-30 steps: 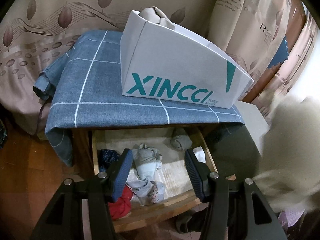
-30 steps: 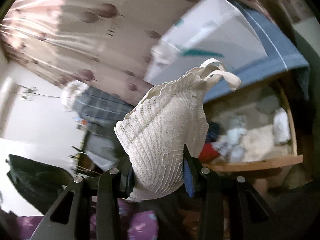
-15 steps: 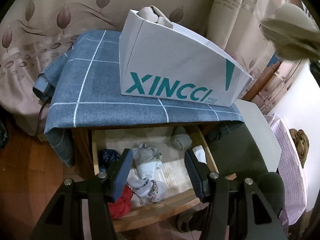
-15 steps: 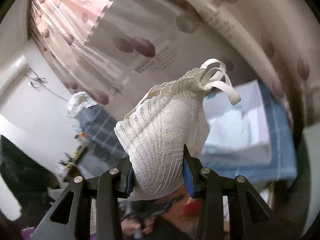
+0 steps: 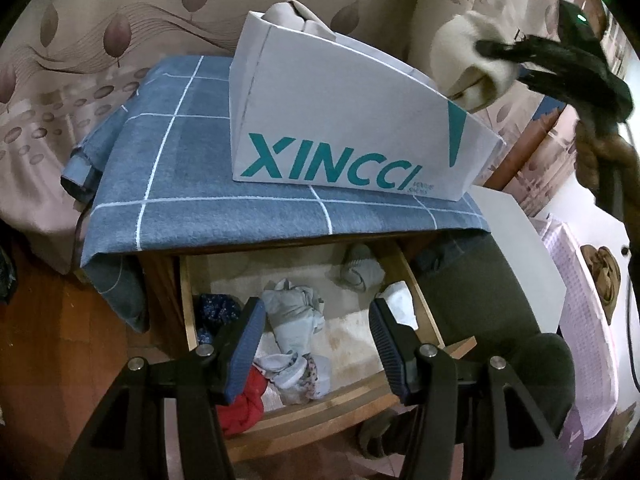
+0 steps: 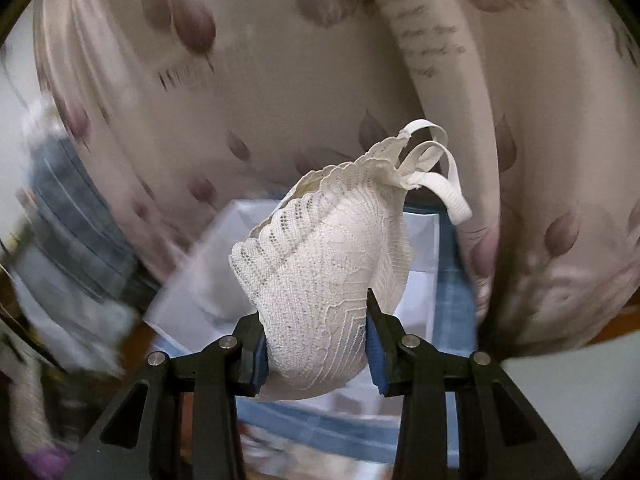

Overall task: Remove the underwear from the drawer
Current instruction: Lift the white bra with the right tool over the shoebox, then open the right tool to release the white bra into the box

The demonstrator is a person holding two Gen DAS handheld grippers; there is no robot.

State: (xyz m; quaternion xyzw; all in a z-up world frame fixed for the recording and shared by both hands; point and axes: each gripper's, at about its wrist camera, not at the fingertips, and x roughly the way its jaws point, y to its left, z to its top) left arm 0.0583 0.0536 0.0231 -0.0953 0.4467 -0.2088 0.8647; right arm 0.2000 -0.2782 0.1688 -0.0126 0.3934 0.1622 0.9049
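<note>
one paper bag (image 5: 344,120), one open drawer (image 5: 416,280), two grippers (image 5: 316,340)

Probably a bedroom at home: leaf-patterned curtains (image 5: 120,40) hang behind a wooden drawer (image 5: 312,408) of loose clothes, a checked blue cloth (image 5: 200,184) and a paper shopping bag (image 5: 344,120) on top.

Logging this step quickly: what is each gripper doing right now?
Left gripper: open, holding nothing, above the open drawer.
Right gripper: closed on a white lace bra, over the white paper bag.
</note>
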